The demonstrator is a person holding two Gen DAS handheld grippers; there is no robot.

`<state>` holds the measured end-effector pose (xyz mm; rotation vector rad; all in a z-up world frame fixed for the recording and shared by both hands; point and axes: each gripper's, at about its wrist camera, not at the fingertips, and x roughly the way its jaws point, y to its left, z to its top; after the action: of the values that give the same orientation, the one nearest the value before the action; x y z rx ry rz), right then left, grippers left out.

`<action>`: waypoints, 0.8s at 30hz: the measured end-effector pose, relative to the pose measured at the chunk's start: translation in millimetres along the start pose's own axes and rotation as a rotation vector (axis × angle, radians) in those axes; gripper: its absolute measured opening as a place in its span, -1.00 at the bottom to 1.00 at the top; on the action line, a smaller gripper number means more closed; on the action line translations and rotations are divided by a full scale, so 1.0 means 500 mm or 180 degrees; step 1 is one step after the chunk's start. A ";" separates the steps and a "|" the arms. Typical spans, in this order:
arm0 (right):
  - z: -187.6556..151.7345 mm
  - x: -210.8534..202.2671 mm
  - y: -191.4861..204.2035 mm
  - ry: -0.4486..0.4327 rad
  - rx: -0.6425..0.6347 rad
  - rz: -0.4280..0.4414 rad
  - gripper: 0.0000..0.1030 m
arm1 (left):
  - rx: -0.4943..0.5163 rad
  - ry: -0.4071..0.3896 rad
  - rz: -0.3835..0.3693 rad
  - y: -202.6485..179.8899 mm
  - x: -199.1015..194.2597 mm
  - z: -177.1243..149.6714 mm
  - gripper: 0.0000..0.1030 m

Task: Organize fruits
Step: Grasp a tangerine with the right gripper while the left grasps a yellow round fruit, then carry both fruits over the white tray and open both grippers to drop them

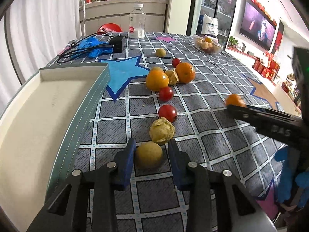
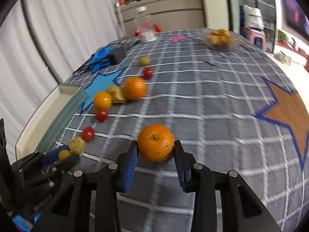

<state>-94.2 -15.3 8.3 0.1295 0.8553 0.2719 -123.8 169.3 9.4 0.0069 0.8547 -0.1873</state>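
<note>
My right-hand view is blurry, so the far end of the table (image 2: 212,100) is hard to make out. The bottle (image 2: 144,27) there is just a smear. In my left-hand view the tray (image 1: 48,100) runs off the left edge, so I see only part of it. What I see of it holds nothing. The right gripper (image 1: 234,107) is cut off at the right edge of that view, and the fruit it holds is fuzzy there.

A clear bowl (image 1: 207,45) sits at the far right of the table. It has small yellow and orange fruits in it, but I cannot tell what kind they are.

My left gripper (image 1: 151,146) has its blue fingers (image 1: 126,154) close together around a small yellow fruit (image 1: 149,154) on the tablecloth. The left finger touches it. I cannot tell if the right one does.

My right gripper (image 2: 156,147) has its fingers pressed on both sides of an orange (image 2: 155,142), near the middle of the table.

The rest of the fruit lies in a loose line beside the tray. A husk fruit (image 1: 162,130) sits just past my left fingers. Then comes a red tomato (image 1: 167,113), then another tomato (image 1: 166,93). Farther on, two more oranges (image 1: 156,80) sit with a husk fruit between them.
</note>
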 end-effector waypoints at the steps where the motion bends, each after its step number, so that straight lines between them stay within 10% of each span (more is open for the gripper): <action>1: -0.006 -0.003 -0.014 -0.0013 0.0073 0.0002 -0.26 | 0.0007 0.0003 0.0014 -0.002 0.000 0.000 -0.27; 24: -0.012 -0.011 -0.055 -0.0066 0.0385 0.0242 -0.26 | 0.0257 -0.0190 0.0118 -0.029 -0.086 -0.023 -0.42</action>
<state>-97.2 -43.1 2.1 0.2774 0.8472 0.2895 -162.6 162.9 35.1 0.0922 0.7866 -0.1861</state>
